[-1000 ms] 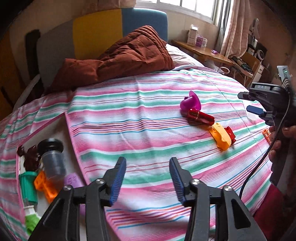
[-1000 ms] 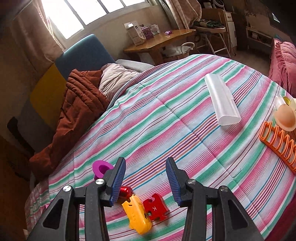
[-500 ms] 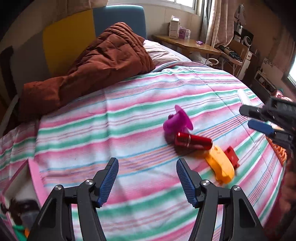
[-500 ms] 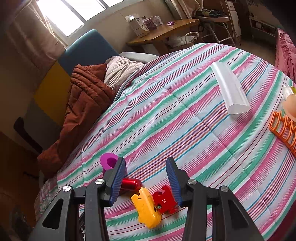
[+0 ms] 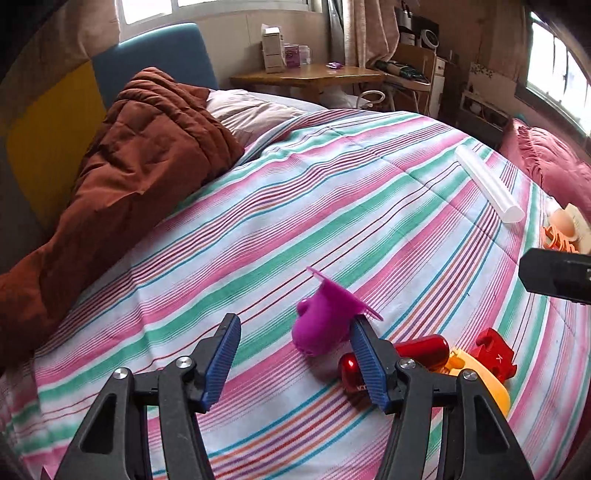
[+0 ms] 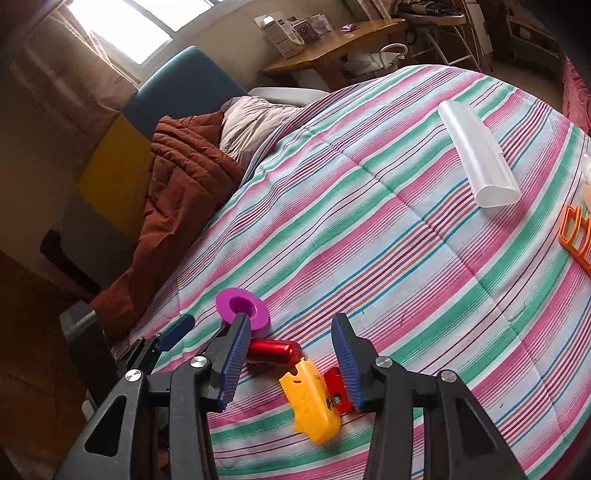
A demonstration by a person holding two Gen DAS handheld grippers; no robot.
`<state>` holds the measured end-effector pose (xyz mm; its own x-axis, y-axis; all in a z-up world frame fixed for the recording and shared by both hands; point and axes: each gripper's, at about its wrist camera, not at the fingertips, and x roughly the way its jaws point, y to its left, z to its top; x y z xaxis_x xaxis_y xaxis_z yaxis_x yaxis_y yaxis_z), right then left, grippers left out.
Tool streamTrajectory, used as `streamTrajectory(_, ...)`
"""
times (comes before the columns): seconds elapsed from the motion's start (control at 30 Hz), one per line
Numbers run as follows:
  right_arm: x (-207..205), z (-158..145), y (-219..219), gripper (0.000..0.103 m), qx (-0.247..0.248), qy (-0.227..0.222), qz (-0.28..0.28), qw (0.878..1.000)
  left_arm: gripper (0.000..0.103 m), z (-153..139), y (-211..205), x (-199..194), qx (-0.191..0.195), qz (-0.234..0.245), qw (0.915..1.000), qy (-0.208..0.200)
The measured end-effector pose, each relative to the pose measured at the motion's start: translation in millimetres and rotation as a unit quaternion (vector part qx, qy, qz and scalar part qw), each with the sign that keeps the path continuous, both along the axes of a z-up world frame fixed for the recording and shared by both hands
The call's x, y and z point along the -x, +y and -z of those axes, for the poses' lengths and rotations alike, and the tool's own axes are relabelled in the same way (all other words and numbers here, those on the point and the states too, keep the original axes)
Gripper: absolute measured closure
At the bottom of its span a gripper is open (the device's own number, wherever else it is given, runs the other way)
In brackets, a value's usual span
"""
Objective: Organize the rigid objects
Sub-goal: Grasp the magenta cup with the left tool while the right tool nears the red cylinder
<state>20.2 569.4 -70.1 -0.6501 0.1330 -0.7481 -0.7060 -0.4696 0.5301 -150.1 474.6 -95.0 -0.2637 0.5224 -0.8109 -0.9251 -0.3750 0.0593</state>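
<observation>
Daylight from the blown-out window [image 6: 122,31] lights the bed [image 5: 332,206] softly, shadows faint, both views sharp but bowed, with dark vignetted corners.

Orange rack [image 6: 578,236] cut by the frame edge; red cylinder [image 5: 421,349] partly behind, seemingly, the left jaws.

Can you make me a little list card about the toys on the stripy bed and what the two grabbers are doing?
surface: striped bedspread
toy cluster: purple cup, red cylinder, yellow piece, red piece, close together
farther off: clear tube, orange rack
left gripper: open, empty, close to the purple cup
right gripper: open, empty, over the yellow piece
other: brown blanket by the headboard
</observation>
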Motion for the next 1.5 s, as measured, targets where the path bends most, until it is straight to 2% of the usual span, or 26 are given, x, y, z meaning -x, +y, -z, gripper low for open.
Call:
streamTrajectory(0.17,1,3,0,0.057,0.011,0.0,-0.004,1.0,0.04,3,17,0,-0.004,0.032,0.9994,-0.013)
streamTrajectory(0.23,1,5,1,0.057,0.017,0.0,-0.004,1.0,0.045,6,22,3,-0.002,0.031,0.9992,-0.026)
streamTrajectory(0.27,1,6,1,0.057,0.018,-0.001,-0.004,1.0,0.052,8,24,4,0.0,0.029,0.999,-0.035)
streamTrajectory(0.3,1,6,1,0.057,0.017,-0.002,-0.003,1.0,0.067,10,24,5,0.003,0.023,0.9989,-0.041)
streamTrajectory(0.37,2,7,2,0.057,0.017,-0.006,-0.002,1.0,0.071,15,19,7,0.006,0.003,0.9986,-0.052)
streamTrajectory(0.53,1,9,2,0.057,0.018,-0.011,0.0,1.0,0.071,16,-20,21,-0.023,-0.081,0.9909,-0.105)
streamTrajectory(0.8,18,16,-8,0.057,0.013,-0.037,-0.043,0.998,0.071,5,-97,-7,-0.031,-0.154,0.9811,-0.113)
streamTrajectory(0.87,23,18,-12,0.057,0.011,-0.045,-0.053,0.998,0.071,0,-112,-19,-0.03,-0.164,0.9813,-0.096)
streamTrajectory(0.93,27,22,-14,0.056,0.014,-0.05,-0.059,0.997,0.071,-6,-126,-33,-0.04,-0.163,0.9807,-0.099)
streamTrajectory(0.97,28,23,-15,0.054,0.016,-0.051,-0.063,0.997,0.071,-10,-132,-38,-0.045,-0.163,0.9802,-0.103)
streamTrajectory(1.03,32,25,-18,0.042,0.018,-0.05,-0.067,0.996,0.071,-20,-144,-53,-0.057,-0.16,0.9804,-0.099)
streamTrajectory(1.13,40,25,-25,0.036,0.016,-0.045,-0.08,0.996,0.071,-32,-159,-69,-0.072,-0.152,0.9809,-0.098)
streamTrajectory(1.23,52,24,-34,0.03,-0.007,-0.057,-0.086,0.995,0.07,-41,-173,-78,-0.085,-0.153,0.9789,-0.106)
streamTrajectory(1.4,78,43,-40,0.03,-0.012,-0.108,-0.101,0.989,0.07,-51,-203,-82,-0.104,-0.174,0.9715,-0.122)
streamTrajectory(1.5,88,50,-42,0.03,-0.012,-0.119,-0.097,0.988,0.07,-55,-221,-82,-0.115,-0.189,0.9671,-0.126)
